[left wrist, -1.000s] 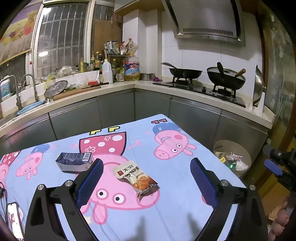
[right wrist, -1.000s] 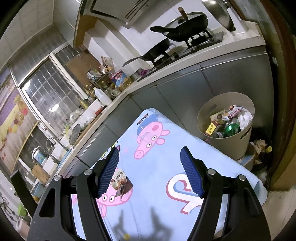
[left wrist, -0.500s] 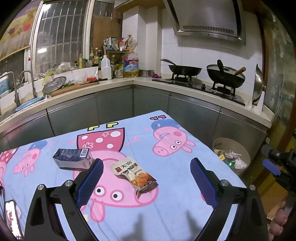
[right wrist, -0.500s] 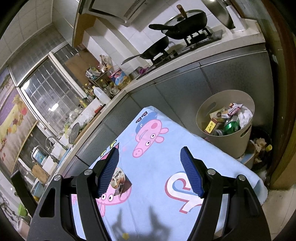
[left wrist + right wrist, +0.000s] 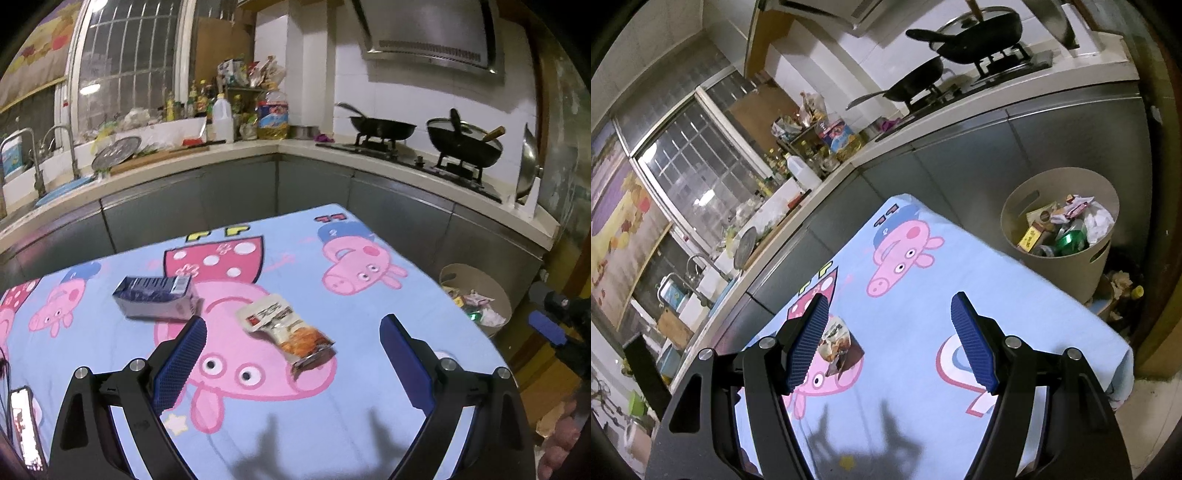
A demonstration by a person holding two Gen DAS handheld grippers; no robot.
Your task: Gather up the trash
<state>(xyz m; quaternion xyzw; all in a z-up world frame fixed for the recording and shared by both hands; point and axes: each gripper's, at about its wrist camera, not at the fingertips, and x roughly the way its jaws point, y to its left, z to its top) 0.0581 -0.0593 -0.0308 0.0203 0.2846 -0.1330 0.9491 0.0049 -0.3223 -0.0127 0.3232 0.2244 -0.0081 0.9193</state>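
Observation:
A white and orange snack wrapper [image 5: 286, 326] lies on the blue cartoon-pig tablecloth [image 5: 332, 406], just ahead of my open, empty left gripper [image 5: 295, 343]. A dark blue carton [image 5: 157, 301] lies on its side to the wrapper's left. My right gripper [image 5: 892, 328] is open and empty above the table's right part; the wrapper [image 5: 840, 345] shows beside its left finger. A beige trash bin [image 5: 1062, 229], part full of rubbish, stands on the floor past the table's right edge; it also shows in the left wrist view [image 5: 476, 295].
Grey kitchen cabinets and a counter [image 5: 221, 158] wrap around behind the table, with woks on a stove [image 5: 443, 147] and a sink at the left. A phone [image 5: 24, 421] lies at the table's near left corner. The right gripper shows at the left view's right edge [image 5: 554, 325].
The left gripper has risen and drawn back slightly, so wrapper and carton sit a little farther ahead. The right gripper has barely shifted. Both stay open.

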